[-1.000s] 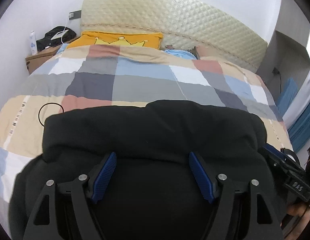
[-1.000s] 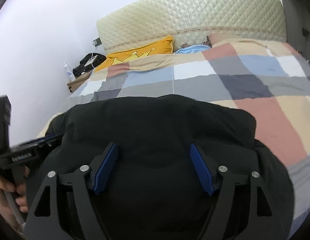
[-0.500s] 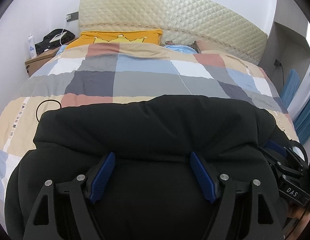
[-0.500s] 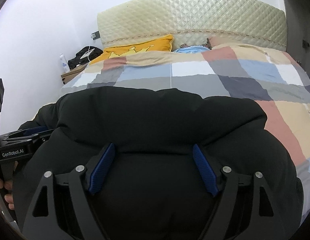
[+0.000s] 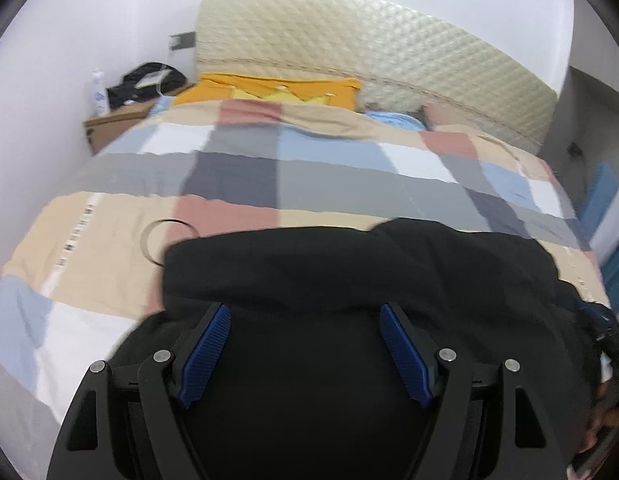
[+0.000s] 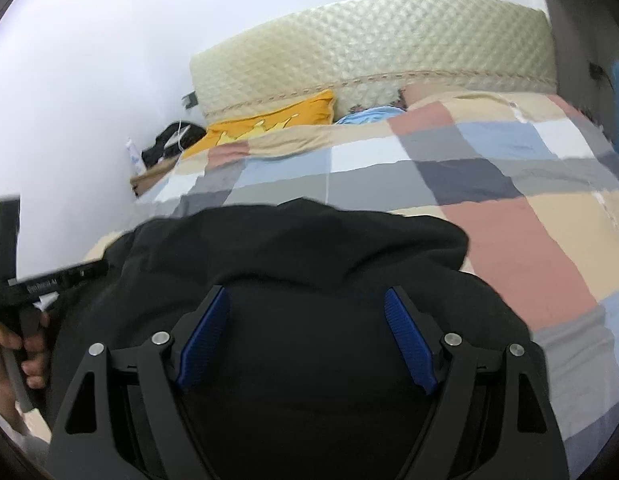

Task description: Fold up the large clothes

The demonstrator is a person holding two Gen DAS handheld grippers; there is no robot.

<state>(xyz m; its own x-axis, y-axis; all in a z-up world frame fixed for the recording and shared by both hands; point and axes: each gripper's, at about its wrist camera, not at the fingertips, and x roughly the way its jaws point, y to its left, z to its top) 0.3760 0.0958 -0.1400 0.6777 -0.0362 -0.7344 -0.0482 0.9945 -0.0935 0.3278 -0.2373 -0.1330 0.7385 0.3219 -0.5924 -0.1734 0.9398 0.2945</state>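
A bulky black garment (image 5: 349, 264) lies in a folded heap on the checked quilt (image 5: 309, 184) at the near end of the bed. My left gripper (image 5: 305, 312) hovers over its near part, jaws wide, blue pads (image 5: 205, 352) clear of the cloth. The right wrist view shows the same garment (image 6: 309, 248), with my right gripper (image 6: 307, 296) open above it and nothing pinched. The right gripper's body (image 5: 605, 328) shows at the garment's right edge. The left gripper (image 6: 49, 280) and the hand (image 6: 29, 344) holding it show at its left edge.
A padded cream headboard (image 5: 369, 48) and an orange pillow (image 5: 269, 88) are at the far end. A bedside table (image 5: 117, 120) with a bottle and a dark bag stands far left. A thin black ring (image 5: 165, 236) lies on the quilt beside the garment. Blue items (image 5: 597, 196) stand at the right.
Both views have shifted and blurred. More quilt now shows left of the garment in the left view and right of it in the right view. Both jaws stay wide.
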